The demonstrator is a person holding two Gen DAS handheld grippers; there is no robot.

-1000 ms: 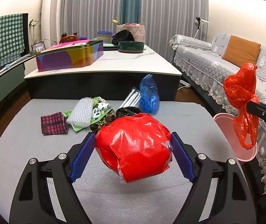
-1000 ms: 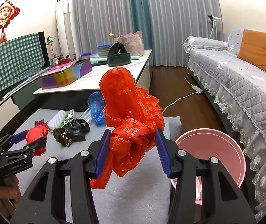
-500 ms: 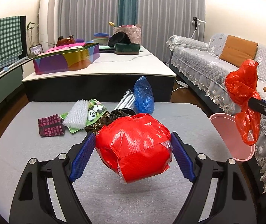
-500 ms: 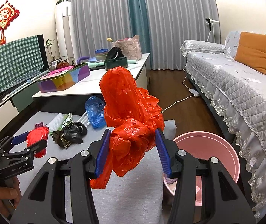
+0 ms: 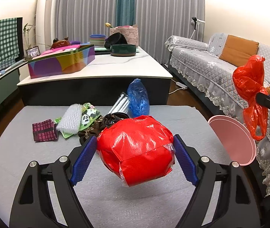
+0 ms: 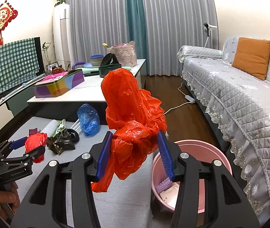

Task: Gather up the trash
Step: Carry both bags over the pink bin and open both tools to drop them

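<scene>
My left gripper (image 5: 134, 152) is shut on a puffy red foil packet (image 5: 135, 150), held above the grey table mat (image 5: 40, 171); the same gripper (image 6: 28, 148) and packet (image 6: 35, 144) show at the left of the right wrist view. My right gripper (image 6: 133, 155) is shut on a crumpled red plastic bag (image 6: 131, 117), held beside the table's right edge, just left of a pink bin (image 6: 220, 163). The bag (image 5: 250, 87) and the bin (image 5: 231, 138) also show at the right of the left wrist view.
More litter lies on the mat: a blue plastic bag (image 5: 137, 97), a panda wrapper (image 5: 86, 116), bubble wrap (image 5: 69, 120), a dark patterned packet (image 5: 43, 130), black wrapping (image 5: 114, 118). A coffee table (image 5: 116, 70) stands behind, a sofa (image 6: 239, 95) at right.
Both grippers keep their hold. The right gripper has drifted slightly toward the pink bin, which shows more fully beneath it. The left gripper has barely moved.
</scene>
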